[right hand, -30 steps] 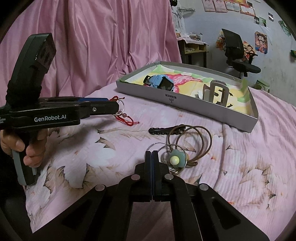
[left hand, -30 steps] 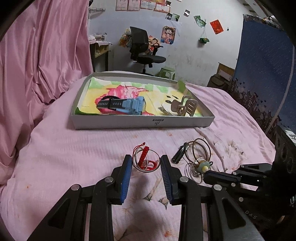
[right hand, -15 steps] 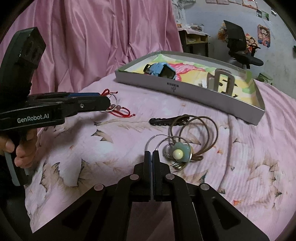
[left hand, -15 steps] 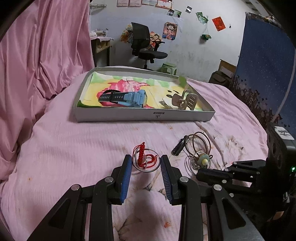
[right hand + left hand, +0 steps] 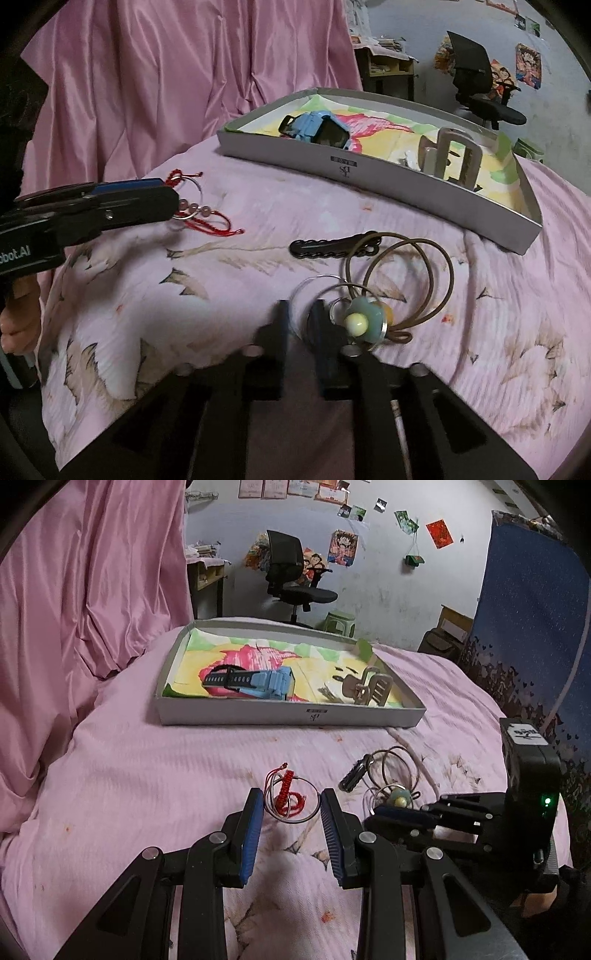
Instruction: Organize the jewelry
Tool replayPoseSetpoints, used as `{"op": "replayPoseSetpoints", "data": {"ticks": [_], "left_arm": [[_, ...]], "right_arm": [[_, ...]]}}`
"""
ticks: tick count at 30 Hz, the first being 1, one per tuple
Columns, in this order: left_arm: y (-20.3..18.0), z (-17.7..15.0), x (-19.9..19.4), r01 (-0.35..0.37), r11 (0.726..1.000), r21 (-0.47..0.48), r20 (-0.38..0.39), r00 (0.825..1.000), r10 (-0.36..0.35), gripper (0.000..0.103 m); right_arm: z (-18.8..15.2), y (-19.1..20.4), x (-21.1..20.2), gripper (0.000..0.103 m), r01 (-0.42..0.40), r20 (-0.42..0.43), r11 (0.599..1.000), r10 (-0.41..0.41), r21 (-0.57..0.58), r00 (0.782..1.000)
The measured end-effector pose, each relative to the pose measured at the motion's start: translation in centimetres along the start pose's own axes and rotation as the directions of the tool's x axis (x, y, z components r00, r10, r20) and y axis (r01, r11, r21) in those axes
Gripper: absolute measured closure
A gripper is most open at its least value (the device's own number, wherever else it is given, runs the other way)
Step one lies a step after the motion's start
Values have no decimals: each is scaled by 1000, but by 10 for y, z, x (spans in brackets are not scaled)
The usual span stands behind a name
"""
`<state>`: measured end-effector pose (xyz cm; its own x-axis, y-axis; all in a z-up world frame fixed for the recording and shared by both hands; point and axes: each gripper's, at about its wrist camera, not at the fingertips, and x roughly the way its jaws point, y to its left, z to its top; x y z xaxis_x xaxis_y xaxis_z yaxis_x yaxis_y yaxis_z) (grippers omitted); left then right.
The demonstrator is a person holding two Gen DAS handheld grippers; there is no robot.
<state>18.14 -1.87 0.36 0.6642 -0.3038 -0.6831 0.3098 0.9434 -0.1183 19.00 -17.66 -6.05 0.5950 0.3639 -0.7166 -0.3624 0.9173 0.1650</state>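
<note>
Left cam: my left gripper (image 5: 291, 812) is spread wide and sitting right at the red cord bracelet (image 5: 286, 794), which lies on the pink bedspread (image 5: 147, 775) with a thin silver ring (image 5: 295, 801) around it. The pads flank the little pile without pinching anything. The tray (image 5: 291, 712) is further back and already holds a blue watch (image 5: 255, 681) and a beige clip (image 5: 365, 688), so I'd say I'm mid-sort, on the pick-up step for the bracelet. Next move as I see it: close on the cord bundle, not the bare ring, then carry it over the tray wall. The bracelet looks floppy, knotted cord with loose tails, so it may dangle or snag.

Right cam: my right gripper (image 5: 299, 325) is blurry but parted a bit, nothing clamped, nosed up to the second pile: a ring with a pale green flower charm (image 5: 364, 321), brown hoops (image 5: 413, 280) and a black hair clip (image 5: 332, 247) all overlapping. From here the bracelet (image 5: 207, 218) shows pink beads too, just off the left gripper's (image 5: 110, 206) tip. That tangle will probably need picking apart piece by piece.
</note>
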Motion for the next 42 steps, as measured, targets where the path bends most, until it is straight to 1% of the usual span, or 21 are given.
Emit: {"op": "replayPoseSetpoints", "data": {"ticks": [6,8,12,15,24,28,30,32,37,39,42], "left_arm": [[-1,4,-11,8,1000,3,48,999,-8,73],[-2,5,-14,12,1000,8,65,998,-12,73],[-4,8,-20,18,1000,13,92,996,-19,73],[-5,9,-22,22,1000,21,106,994,-24,73],[-12,15,-24,38,998,50,144,989,-45,73],[-11,22,-17,57,997,46,149,987,-63,73],[-9,28,-10,75,997,33,148,986,-79,73],[-5,35,-1,92,996,14,147,985,-93,73],[-5,51,18,71,997,32,152,985,-75,73],[-6,55,24,62,997,40,155,986,-67,73],[0,60,34,57,998,28,150,987,-60,73]], "right_arm": [[1,-1,-16,100,-16,74,1000,16,-1,997],[3,-3,-26,100,-29,116,1000,28,8,993],[7,-8,-45,100,-34,199,999,29,21,980],[8,-15,-56,100,-32,247,999,23,33,969],[22,-33,-70,101,-39,339,997,15,61,941],[34,-43,-69,101,-49,366,996,18,77,931],[39,-50,-68,101,-66,375,994,28,88,927],[43,-55,-65,101,-66,380,993,25,97,925],[55,-63,-55,101,-75,404,992,26,106,914],[65,-66,-52,101,-85,427,990,30,110,904],[77,-71,-46,101,-99,461,987,29,129,887]]}}
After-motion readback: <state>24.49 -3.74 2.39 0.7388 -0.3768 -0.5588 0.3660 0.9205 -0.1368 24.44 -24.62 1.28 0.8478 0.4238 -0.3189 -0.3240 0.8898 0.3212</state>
